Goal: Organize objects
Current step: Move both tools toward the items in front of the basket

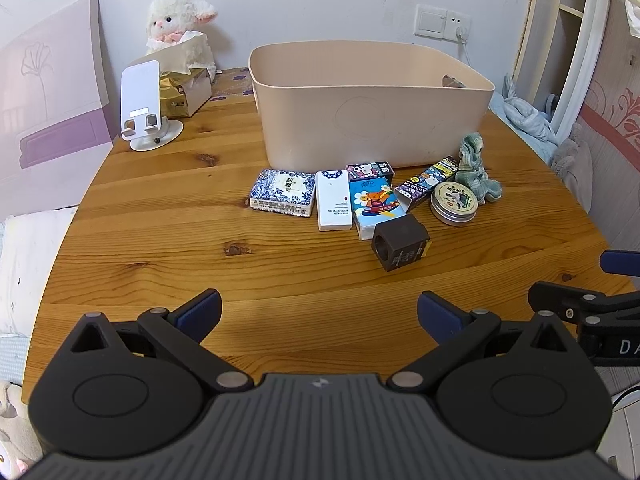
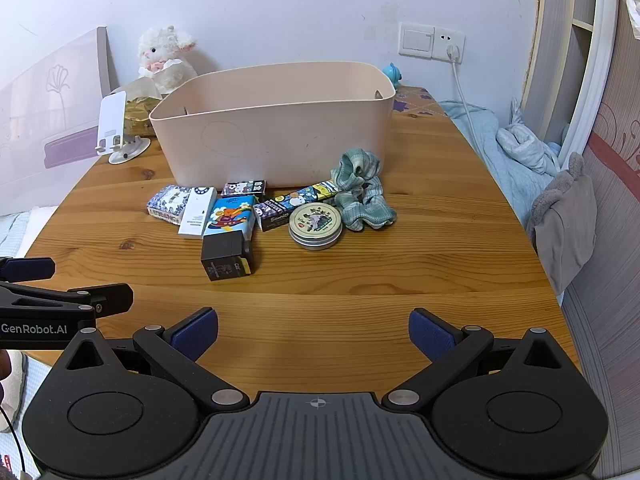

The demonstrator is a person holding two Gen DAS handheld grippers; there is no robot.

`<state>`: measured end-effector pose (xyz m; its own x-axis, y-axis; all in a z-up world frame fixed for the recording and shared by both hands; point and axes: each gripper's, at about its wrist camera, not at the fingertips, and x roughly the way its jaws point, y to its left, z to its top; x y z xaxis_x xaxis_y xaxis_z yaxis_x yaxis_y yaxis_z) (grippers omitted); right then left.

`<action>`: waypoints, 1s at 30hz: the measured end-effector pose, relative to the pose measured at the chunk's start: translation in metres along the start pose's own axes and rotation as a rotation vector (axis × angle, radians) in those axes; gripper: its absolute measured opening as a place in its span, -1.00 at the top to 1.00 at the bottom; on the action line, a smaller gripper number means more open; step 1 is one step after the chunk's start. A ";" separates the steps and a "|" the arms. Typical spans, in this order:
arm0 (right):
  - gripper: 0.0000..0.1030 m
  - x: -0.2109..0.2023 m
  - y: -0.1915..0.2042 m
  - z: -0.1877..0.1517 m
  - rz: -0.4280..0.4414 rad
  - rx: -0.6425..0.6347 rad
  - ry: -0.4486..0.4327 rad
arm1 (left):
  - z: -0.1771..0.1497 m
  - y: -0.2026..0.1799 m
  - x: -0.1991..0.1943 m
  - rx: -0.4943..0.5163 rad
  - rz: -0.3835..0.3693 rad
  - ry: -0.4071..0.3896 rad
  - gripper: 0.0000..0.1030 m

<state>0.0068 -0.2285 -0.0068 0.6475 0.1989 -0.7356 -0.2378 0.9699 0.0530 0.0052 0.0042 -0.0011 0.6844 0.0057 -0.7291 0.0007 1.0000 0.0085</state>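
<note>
A beige plastic bin (image 1: 372, 120) (image 2: 276, 136) stands at the back of the wooden table (image 1: 160, 240). In front of it lie a blue-patterned box (image 1: 282, 193), a white box (image 1: 333, 200), a bear-print pack (image 1: 378, 206), a dark cube (image 1: 400, 246) (image 2: 226, 256), a cartoon carton (image 1: 426, 182), a round tin (image 1: 455, 202) (image 2: 316, 222) and a green cloth (image 1: 476, 170) (image 2: 362, 192). My left gripper (image 1: 319, 314) and right gripper (image 2: 313, 334) are open and empty, hovering over the table's near edge, short of the objects.
A white phone stand (image 1: 142, 104), a tissue box (image 1: 186, 90) and a plush lamb (image 1: 180, 20) sit at the back left. A bed with blue blankets (image 2: 516, 152) lies right of the table. A wall socket and cable (image 2: 452, 48) are behind.
</note>
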 end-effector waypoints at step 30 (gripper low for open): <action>-1.00 0.005 -0.001 0.002 -0.004 0.004 0.008 | 0.002 0.005 0.005 -0.004 0.000 0.017 -1.00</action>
<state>0.0112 -0.2280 -0.0093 0.6425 0.1938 -0.7414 -0.2322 0.9712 0.0526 0.0103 0.0090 -0.0033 0.6723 0.0057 -0.7403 -0.0021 1.0000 0.0058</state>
